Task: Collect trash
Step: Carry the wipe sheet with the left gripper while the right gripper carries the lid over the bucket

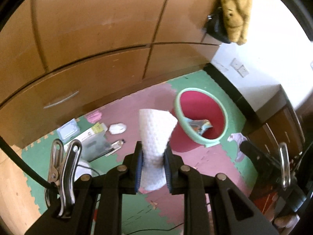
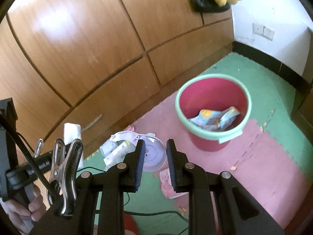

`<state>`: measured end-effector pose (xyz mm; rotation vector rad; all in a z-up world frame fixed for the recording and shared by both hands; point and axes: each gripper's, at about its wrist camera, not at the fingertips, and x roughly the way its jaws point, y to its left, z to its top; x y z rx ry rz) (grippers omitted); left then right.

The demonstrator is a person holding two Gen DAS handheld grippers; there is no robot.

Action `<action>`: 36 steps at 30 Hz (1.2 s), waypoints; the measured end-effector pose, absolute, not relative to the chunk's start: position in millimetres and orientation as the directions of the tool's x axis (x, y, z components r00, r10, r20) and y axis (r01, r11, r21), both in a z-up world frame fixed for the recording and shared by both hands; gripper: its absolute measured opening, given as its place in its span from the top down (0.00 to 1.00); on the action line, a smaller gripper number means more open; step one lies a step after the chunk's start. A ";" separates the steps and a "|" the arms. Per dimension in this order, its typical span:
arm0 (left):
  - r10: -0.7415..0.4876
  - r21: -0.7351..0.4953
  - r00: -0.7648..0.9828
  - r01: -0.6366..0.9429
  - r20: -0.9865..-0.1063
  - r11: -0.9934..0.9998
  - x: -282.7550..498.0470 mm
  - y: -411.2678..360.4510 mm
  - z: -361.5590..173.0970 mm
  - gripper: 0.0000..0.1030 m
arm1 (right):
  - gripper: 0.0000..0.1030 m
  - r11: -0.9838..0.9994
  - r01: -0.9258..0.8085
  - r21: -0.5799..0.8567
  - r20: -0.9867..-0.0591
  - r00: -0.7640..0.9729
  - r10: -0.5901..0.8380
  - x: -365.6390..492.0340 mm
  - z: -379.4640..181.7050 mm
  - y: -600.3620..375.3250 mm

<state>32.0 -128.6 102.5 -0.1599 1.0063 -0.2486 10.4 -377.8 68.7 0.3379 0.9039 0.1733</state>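
Observation:
My left gripper [image 1: 153, 168] is shut on a white paper towel [image 1: 155, 135], held above the floor mat, left of the bin. The bin [image 1: 197, 99] is red with a mint-green rim and holds a crumpled snack wrapper [image 1: 199, 126]. In the right wrist view the bin [image 2: 213, 90] stands ahead to the right with the wrapper [image 2: 215, 118] inside. My right gripper [image 2: 156, 163] is open and empty above a round clear plastic lid [image 2: 153, 156]. The left gripper with its towel [image 2: 71, 133] shows at the left edge.
A wooden wardrobe [image 1: 93, 39] backs the pink and green foam mat [image 2: 254, 137]. Loose litter lies on the mat: small boxes [image 1: 92, 135], a white wad [image 1: 117, 128], pink paper [image 2: 168, 184], a purple scrap [image 1: 237, 138]. Cables run across the floor. A low cabinet [image 1: 281, 121] stands right.

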 end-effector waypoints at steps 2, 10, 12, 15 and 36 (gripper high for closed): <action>-0.298 -0.253 0.513 0.158 -0.805 0.955 32.5 -140.4 106.1 0.81 | 0.77 0.935 -0.004 0.354 -0.734 0.618 0.281 10.7 77.1 -387.5; -0.337 -0.261 0.516 0.217 -0.787 0.941 50.9 -188.5 103.8 0.81 | 0.77 0.939 0.022 0.344 -0.733 0.631 0.253 29.2 85.3 -427.6; -0.356 -0.278 0.507 0.226 -0.785 0.934 59.4 -202.8 100.9 0.81 | 0.77 0.938 0.026 0.345 -0.732 0.633 0.252 36.9 82.6 -436.4; -0.374 -0.289 0.488 0.244 -0.788 0.926 74.1 -224.7 92.3 0.80 | 0.77 0.938 0.035 0.344 -0.740 0.625 0.248 47.7 74.0 -446.7; -0.411 -0.325 0.370 0.274 -0.833 0.905 174.1 -318.6 -4.5 0.80 | 0.77 0.902 0.247 0.355 -0.833 0.521 0.186 130.6 -27.8 -509.2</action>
